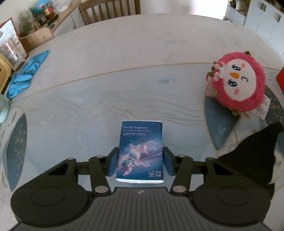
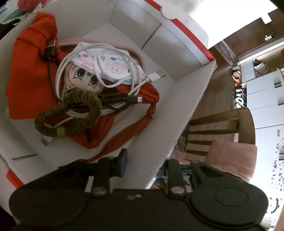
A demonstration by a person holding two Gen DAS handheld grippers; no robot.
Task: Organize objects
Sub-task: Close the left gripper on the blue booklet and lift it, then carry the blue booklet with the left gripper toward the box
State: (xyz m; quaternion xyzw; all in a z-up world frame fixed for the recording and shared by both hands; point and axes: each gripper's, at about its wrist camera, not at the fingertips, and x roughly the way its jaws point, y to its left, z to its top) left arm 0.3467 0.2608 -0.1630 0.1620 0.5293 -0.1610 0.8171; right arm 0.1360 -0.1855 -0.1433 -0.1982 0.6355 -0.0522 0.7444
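Observation:
In the left wrist view my left gripper [image 1: 140,162] is shut on a blue tissue pack [image 1: 141,151], a pad on each long side, just above the marble table [image 1: 124,71]. A pink plush toy [image 1: 237,83] sits at the right on a blue mat. In the right wrist view my right gripper [image 2: 144,165] straddles the near wall of a white and red cardboard box [image 2: 186,58], one finger inside, one outside. The box holds a red cloth [image 2: 30,74], a white cable [image 2: 99,71], a face mask, a doll face and a brown scrunchie [image 2: 71,113].
Blue gloves [image 1: 26,72] lie at the table's left edge. A wooden chair [image 1: 110,10] stands at the far side. A black cloth [image 1: 252,151] lies at the right. A second chair [image 2: 221,131] with a pink cloth stands beyond the box.

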